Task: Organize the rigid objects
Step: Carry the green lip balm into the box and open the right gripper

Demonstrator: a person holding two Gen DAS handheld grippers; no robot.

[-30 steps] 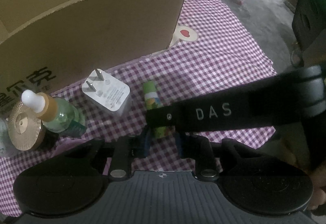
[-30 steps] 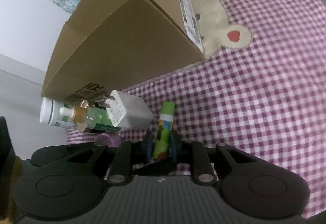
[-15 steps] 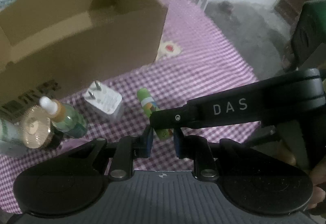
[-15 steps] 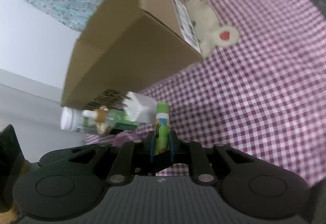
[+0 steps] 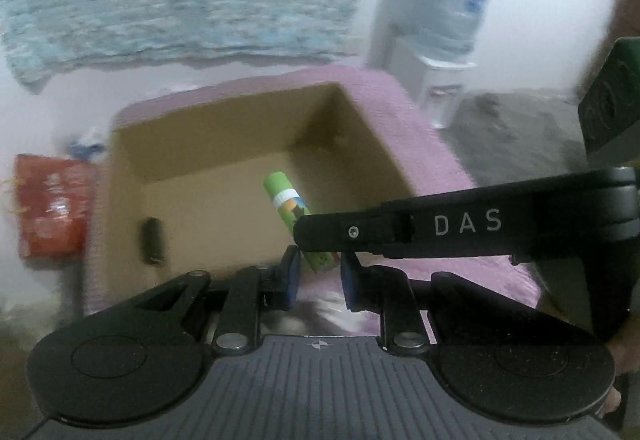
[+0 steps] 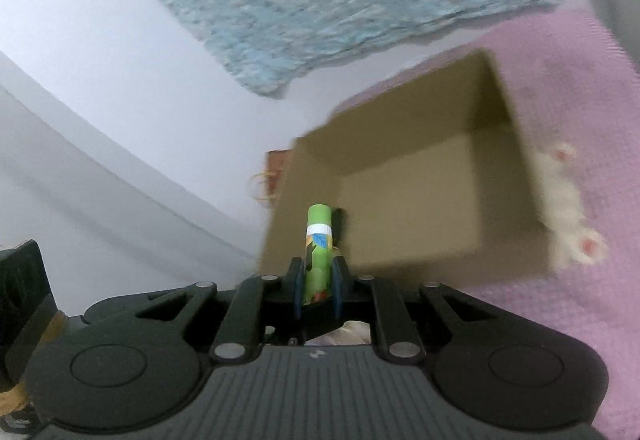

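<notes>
While the right gripper (image 6: pixel 316 290) had its fingers clamped on the green cylindrical plastic tube (image 6: pixel 317 246), its long axis pointed toward twelve o'clock. The open brown cardboard box (image 6: pixel 404 208) lay at one o'clock. The left gripper (image 5: pixel 317 282) was closed, empty.

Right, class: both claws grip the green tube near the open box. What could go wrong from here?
1. The left claw and right claw both pinch the green tube; uneven hand movement could twist it loose.
2. It may fall short of the cardboard box, whose near wall lies just ahead.
3. Dropped, it could strike the dark object inside.
</notes>
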